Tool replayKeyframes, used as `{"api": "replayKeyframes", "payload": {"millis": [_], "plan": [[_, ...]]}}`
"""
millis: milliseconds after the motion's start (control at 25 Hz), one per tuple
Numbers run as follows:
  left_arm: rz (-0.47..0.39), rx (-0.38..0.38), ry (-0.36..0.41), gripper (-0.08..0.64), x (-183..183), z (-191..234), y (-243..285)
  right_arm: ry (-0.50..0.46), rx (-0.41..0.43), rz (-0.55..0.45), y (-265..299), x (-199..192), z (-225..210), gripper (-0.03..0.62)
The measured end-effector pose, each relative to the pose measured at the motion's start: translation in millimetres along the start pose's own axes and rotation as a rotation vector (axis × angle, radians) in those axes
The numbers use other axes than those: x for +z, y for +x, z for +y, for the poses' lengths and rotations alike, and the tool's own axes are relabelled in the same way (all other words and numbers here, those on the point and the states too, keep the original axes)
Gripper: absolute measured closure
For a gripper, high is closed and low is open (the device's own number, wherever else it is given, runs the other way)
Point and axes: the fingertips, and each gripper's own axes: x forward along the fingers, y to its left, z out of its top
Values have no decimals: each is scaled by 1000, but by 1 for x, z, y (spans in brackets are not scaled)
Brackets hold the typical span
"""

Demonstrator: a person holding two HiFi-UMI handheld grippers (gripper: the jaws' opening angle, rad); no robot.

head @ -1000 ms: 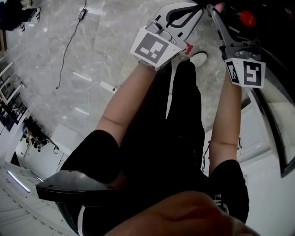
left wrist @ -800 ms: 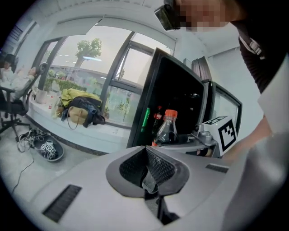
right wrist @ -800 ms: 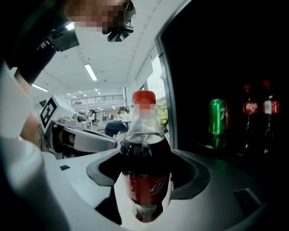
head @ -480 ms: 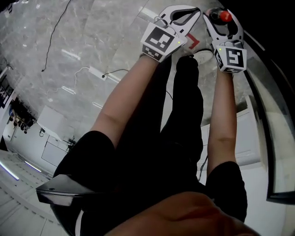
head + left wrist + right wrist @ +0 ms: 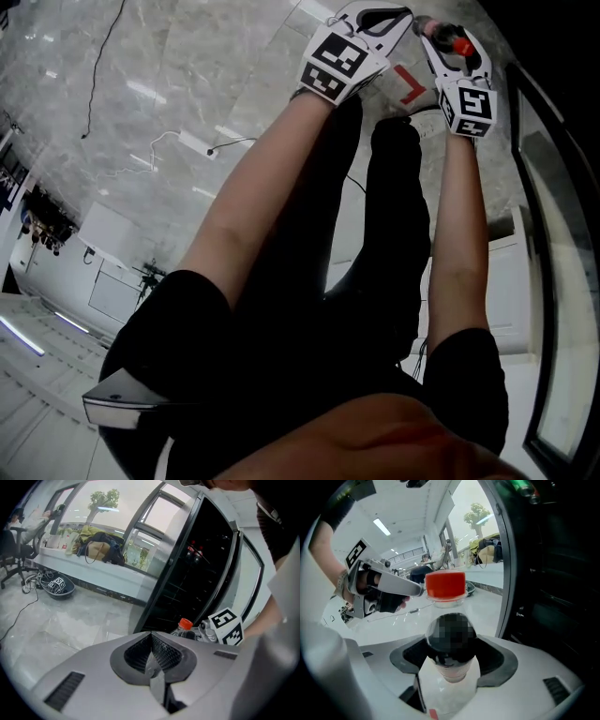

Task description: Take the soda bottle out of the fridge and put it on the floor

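The soda bottle (image 5: 446, 620), dark liquid under a red cap, stands upright between the jaws of my right gripper (image 5: 450, 637), which is shut on its neck and shoulder. In the head view the bottle's cap (image 5: 459, 44) shows inside the right gripper (image 5: 429, 23) at the top, left of the fridge's glass door (image 5: 553, 244). My left gripper (image 5: 405, 13) is close beside it, shut with nothing in it (image 5: 151, 641). The left gripper view shows the bottle (image 5: 185, 624) just beyond its jaws, before the open dark fridge (image 5: 197, 573).
Grey marble floor (image 5: 187, 75) spreads below, with a cable and power strip (image 5: 202, 143) at left and a red tape mark (image 5: 409, 84) by a white shoe (image 5: 427, 120). The person's legs fill the middle. A window ledge with bags (image 5: 101, 550) lies far off.
My right gripper has carried the bottle left, away from the fridge's dark interior, and now sits close to the left gripper. Both grippers have moved further from the head camera.
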Motion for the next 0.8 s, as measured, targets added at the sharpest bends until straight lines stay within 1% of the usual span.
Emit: {"api": "replayKeyframes", "payload": {"millis": [240, 440, 680, 800], "plan": [[68, -21, -21, 555, -56, 19, 29, -18, -2, 85, 50, -64, -18, 279], [95, -30, -35, 555, -90, 28, 42, -39, -8, 141, 80, -104, -26, 279], [106, -32, -42, 555, -105, 37, 43, -85, -7, 219, 96, -141, -21, 279], [104, -36, -39, 555, -104, 39, 40, -124, 2, 240, 98, -149, -12, 279]]}}
